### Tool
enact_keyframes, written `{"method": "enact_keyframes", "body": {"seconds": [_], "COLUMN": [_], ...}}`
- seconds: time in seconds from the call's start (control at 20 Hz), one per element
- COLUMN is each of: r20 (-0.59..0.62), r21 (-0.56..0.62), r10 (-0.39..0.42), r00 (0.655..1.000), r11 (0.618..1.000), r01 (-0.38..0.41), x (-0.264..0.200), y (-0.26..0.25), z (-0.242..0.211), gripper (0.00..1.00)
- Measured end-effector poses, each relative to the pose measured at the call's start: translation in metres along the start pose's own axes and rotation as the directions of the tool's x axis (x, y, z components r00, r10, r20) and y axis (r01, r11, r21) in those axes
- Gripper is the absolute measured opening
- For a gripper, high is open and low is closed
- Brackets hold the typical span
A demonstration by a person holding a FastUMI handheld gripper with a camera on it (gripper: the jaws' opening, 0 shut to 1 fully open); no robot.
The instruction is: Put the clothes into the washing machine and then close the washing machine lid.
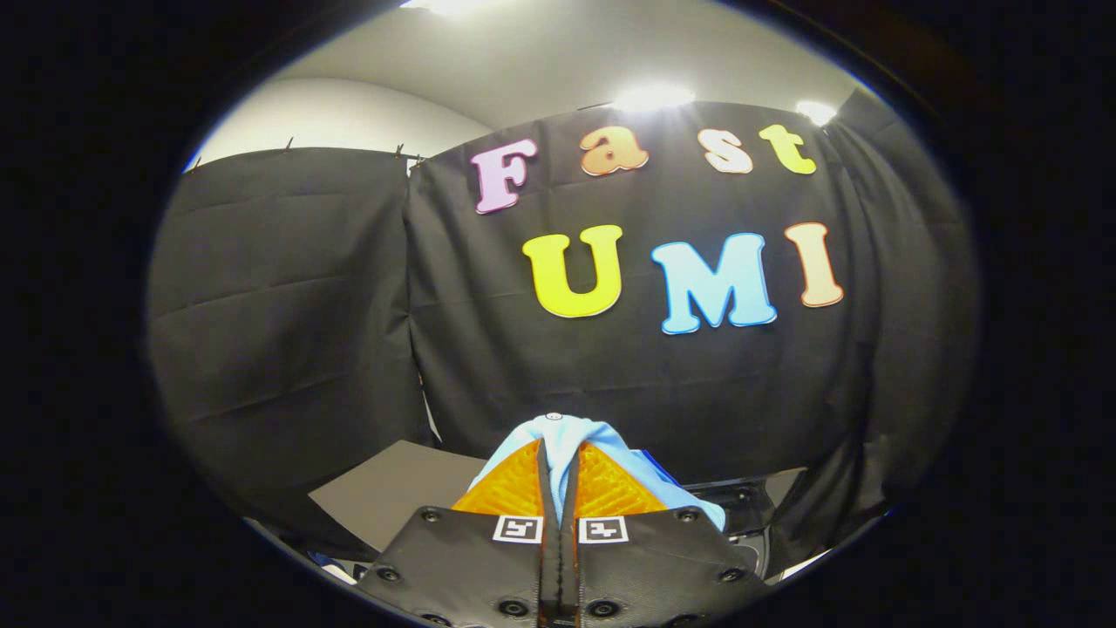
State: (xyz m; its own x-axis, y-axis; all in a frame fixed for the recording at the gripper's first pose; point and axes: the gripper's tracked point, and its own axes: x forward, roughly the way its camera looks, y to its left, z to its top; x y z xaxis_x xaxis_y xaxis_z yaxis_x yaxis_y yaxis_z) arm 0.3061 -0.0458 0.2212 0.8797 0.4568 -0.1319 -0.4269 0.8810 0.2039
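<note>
Black cloth hangs behind everything, and you're carrying the gripper (558, 462) high, pointed level at that wall. Your fingers are pinched nearly together on a light blue garment (567, 436), its fold bunched between them and draping off to the right of them. Below the garment, a dark machine top (741, 506) peeks out, likely the washer. Careful: that loose drape could snag the machine's rim or slip free if you swing quickly.
</note>
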Motion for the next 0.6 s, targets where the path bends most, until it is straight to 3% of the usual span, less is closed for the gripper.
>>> {"method": "enact_keyframes", "body": {"seconds": [0.3, 0.6], "r20": [-0.04, -0.097], "r21": [0.019, 0.029], "r10": [-0.054, -0.043], "r00": [0.998, 0.994], "r11": [0.998, 0.999], "r01": [0.055, 0.046], "x": [-0.017, -0.012], "y": [-0.071, -0.087], "z": [-0.027, -0.059], "gripper": [0.01, 0.01]}}
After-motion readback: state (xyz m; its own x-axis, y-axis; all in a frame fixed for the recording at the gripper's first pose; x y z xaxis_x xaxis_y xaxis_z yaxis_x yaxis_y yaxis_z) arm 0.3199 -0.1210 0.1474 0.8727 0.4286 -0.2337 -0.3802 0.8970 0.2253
